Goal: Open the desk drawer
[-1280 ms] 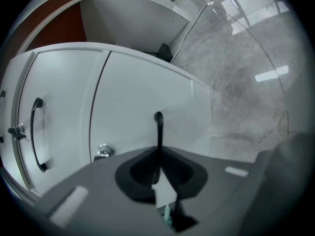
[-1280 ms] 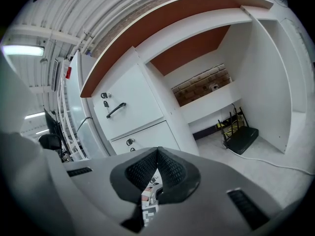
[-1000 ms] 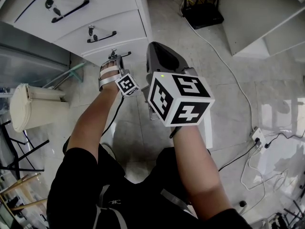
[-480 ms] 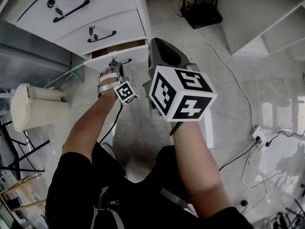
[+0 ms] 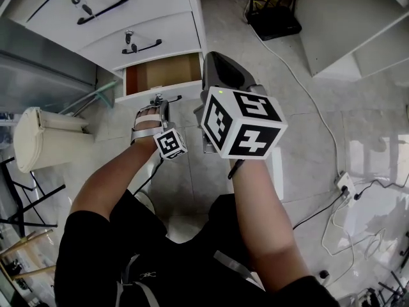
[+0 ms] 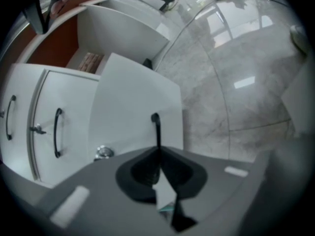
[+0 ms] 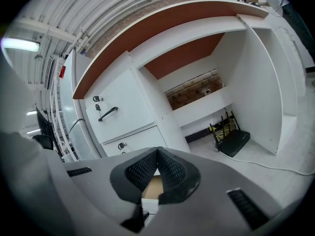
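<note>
Since the earlier frame, the bottom drawer (image 5: pixel 163 74) has slid farther out of the surface at the upper left of the head view, exposing its brown interior. Your left tongs (image 6: pixel 157 154) are clamped on the drawer handle (image 6: pixel 156 129), probably so the pull runs straight outward. Your right tongs (image 7: pixel 157 154) are closed on nothing and held at centre frame above the floor (image 5: pixel 307 126), apparently to stay clear of the drawer's path.

black router (image 5: pixel 271 11), cream bin (image 5: pixel 38 139), white cable (image 5: pixel 308 89)
</note>
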Demonstrator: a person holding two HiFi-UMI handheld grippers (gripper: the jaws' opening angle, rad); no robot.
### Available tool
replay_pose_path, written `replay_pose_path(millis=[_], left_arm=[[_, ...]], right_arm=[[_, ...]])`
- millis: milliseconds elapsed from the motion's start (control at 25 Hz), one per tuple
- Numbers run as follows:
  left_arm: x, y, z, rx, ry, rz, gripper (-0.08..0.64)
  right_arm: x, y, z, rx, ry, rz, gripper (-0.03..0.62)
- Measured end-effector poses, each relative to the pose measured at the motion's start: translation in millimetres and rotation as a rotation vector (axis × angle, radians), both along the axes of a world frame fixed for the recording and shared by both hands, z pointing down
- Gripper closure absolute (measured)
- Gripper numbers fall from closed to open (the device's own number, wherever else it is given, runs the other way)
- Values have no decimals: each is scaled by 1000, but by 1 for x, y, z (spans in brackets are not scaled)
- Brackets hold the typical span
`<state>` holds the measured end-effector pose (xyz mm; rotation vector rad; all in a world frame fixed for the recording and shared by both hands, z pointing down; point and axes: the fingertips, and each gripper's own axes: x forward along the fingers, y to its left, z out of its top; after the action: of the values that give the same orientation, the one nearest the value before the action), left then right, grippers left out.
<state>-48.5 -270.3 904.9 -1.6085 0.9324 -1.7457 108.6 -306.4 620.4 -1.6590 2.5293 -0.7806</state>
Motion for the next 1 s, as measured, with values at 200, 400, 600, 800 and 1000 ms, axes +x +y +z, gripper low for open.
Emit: replay_pose_path(millis=[200, 400, 600, 800, 1000], left_arm=[[1, 19, 0, 2, 2, 10, 549], [0, 19, 0, 8, 7, 16, 546], [1, 15, -3, 17, 26, 32, 548], [0, 14, -1, 24, 5, 45, 548], [1, 14, 0, 27, 21, 37, 546]], right_arm=[[-12, -2, 4, -13, 2, -22, 603], [-15, 0, 3, -13, 10, -23, 603], [-12, 1, 2, -16, 6, -15, 603], [-15, 3, 1, -12, 20, -19, 603], [-15, 2, 1, -12, 22, -15, 603]])
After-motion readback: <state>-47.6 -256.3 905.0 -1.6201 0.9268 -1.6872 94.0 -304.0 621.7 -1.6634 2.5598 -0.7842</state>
